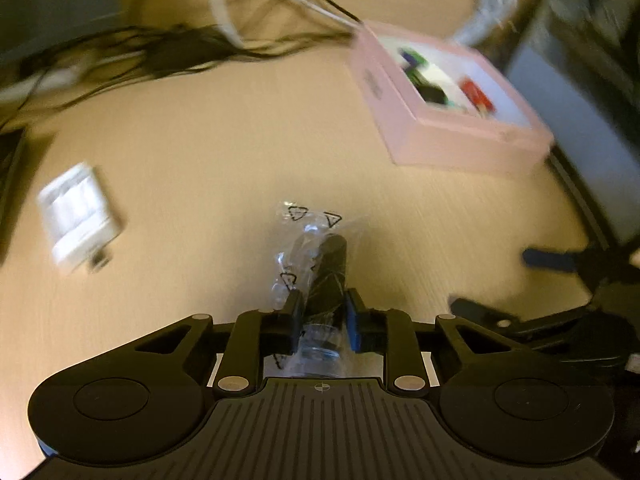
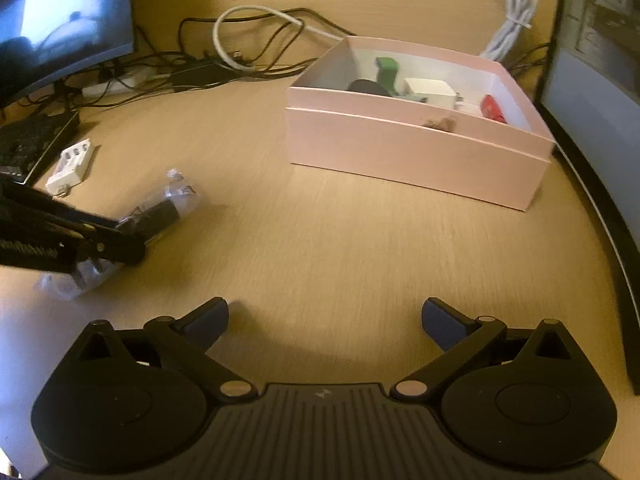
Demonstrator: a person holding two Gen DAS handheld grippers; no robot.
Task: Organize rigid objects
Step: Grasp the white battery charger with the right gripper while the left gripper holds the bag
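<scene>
My left gripper (image 1: 323, 312) is shut on a clear plastic bag with a black part inside (image 1: 326, 264), just above the wooden desk. The same bag (image 2: 160, 216) and the left gripper (image 2: 116, 240) show at the left of the right wrist view. A pink box (image 1: 460, 140) stands at the far right; in the right wrist view the pink box (image 2: 412, 152) holds green, black, white and red items. My right gripper (image 2: 324, 320) is open and empty, low over the desk in front of the box. A white battery charger (image 1: 78, 216), also seen from the right wrist (image 2: 72, 164), lies at the left.
Tangled black and white cables (image 2: 240, 52) and a power strip (image 2: 112, 86) lie at the back. A monitor (image 2: 60, 20) stands at the back left, another screen (image 2: 600, 80) along the right. A coiled white cable (image 2: 514, 12) lies behind the box. A dark keyboard (image 2: 32, 140) is at far left.
</scene>
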